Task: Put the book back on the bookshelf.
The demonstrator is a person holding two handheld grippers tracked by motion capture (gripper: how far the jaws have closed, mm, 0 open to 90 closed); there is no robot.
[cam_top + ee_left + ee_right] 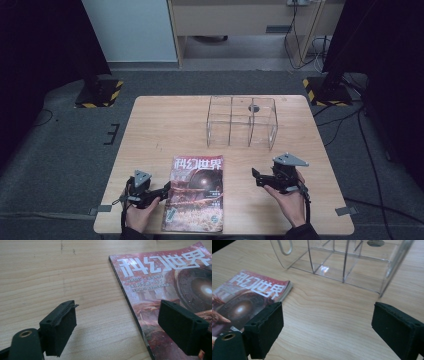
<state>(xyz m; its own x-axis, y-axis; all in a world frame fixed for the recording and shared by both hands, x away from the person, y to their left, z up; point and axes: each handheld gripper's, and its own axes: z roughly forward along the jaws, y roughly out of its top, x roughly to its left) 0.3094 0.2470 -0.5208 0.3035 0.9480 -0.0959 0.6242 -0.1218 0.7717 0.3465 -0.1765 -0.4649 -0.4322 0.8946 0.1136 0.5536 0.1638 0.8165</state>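
Note:
A magazine with a red cover and white title lies flat at the table's near edge, its spine to the left. My left gripper is open, low at the spine's edge; its jaws straddle the magazine's left border. My right gripper stands open over bare wood, to the right of the magazine. Nothing sits between its jaws. A clear acrylic divided box stands beyond the magazine, and in the right gripper view the clear box is ahead of that gripper's jaws.
The wooden table has bare surface to the left of the box. Two stand bases with yellow-black tape sit on the grey floor past the far corners. Cables trail on the floor at right.

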